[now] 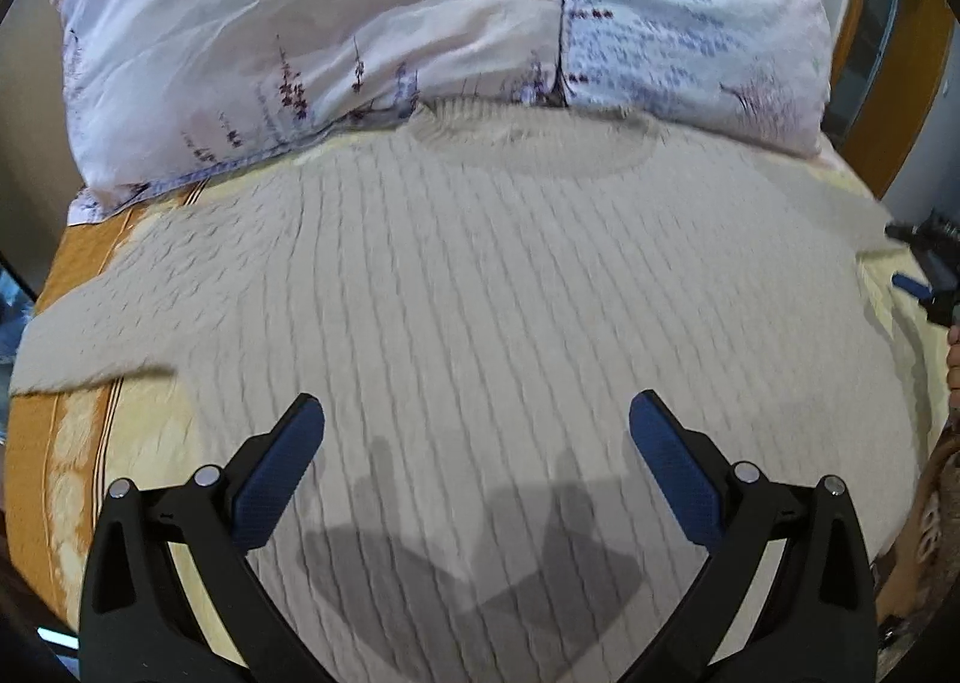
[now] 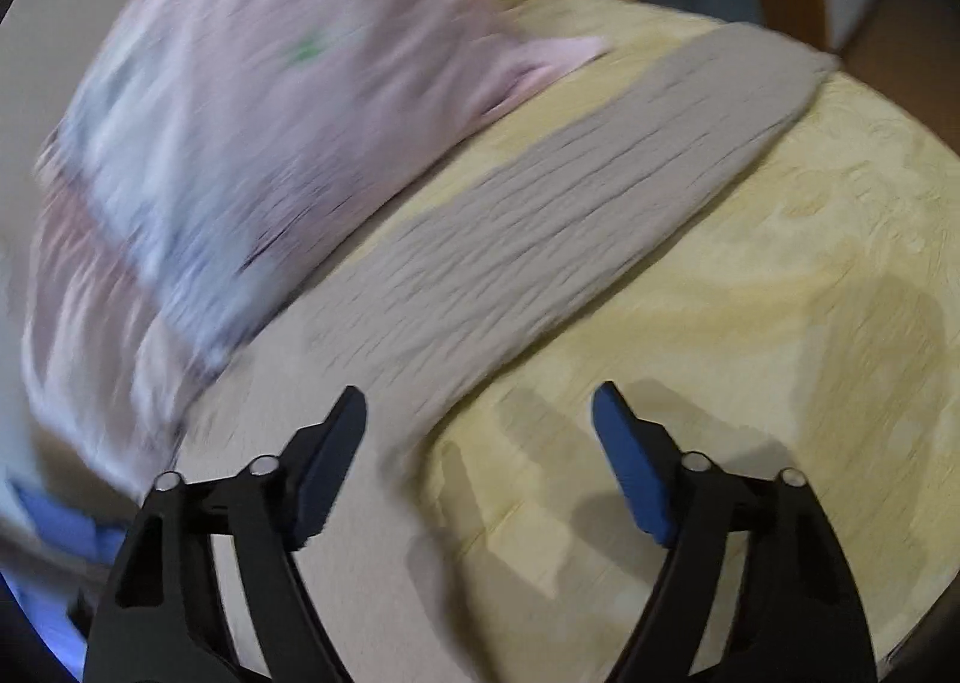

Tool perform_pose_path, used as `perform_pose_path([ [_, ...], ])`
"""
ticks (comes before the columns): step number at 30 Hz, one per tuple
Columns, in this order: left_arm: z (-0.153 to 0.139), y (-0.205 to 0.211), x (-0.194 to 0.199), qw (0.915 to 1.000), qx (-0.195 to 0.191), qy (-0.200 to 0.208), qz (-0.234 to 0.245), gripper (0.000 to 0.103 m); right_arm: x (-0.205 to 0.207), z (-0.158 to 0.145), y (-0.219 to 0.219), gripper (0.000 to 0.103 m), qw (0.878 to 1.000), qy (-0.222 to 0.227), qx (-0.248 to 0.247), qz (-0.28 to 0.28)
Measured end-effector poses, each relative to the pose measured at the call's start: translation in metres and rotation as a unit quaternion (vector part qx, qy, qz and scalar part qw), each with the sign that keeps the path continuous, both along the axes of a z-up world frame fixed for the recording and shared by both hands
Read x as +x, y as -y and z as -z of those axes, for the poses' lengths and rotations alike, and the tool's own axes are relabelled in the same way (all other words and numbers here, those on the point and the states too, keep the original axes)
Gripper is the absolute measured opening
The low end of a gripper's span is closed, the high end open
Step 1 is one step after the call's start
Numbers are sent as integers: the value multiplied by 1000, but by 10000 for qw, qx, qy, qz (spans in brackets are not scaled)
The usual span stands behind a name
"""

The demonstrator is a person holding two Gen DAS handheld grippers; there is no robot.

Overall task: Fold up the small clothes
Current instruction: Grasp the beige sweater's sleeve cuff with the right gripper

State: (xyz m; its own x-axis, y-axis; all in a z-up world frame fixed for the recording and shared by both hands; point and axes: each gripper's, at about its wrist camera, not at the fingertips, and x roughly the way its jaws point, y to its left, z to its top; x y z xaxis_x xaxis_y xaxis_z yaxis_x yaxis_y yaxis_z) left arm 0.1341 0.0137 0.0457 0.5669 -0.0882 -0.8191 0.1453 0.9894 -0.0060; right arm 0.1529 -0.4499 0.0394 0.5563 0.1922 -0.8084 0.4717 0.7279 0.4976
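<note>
A beige ribbed knit sweater lies flat on the bed, neckline toward the pillow, sleeves spread to both sides. My left gripper is open and empty, hovering above the sweater's body. In the right wrist view, blurred, one long sleeve runs diagonally toward the upper right over the yellow bedspread. My right gripper is open and empty above the sleeve's base, by the sweater's side. The right gripper also shows at the right edge of the left wrist view.
A floral pink and blue pillow lies at the head of the bed, just behind the neckline; it also shows in the right wrist view. The orange bed border runs along the left. A wooden frame stands at the right.
</note>
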Motion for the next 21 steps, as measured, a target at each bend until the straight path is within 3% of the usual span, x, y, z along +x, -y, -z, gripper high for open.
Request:
perform_pose_path([
  [4,-2,-2,23,9999,-70,9,-96,101,14,17,21,71,9987,-222,320,330],
  [9,-2,-4,43,9993,-247,234,-149,101,24,23,29,64,9977,-142,443,484],
  [12,-3,-9,51,9966,-719,413,16,101,28,27,42,45,9963,-63,579,638],
  [14,-2,-11,56,9965,-733,398,-85,101,30,33,57,33,9932,-29,702,928],
  [21,3,-15,66,9975,-532,446,-148,101,22,35,97,29,9841,41,532,1691],
])
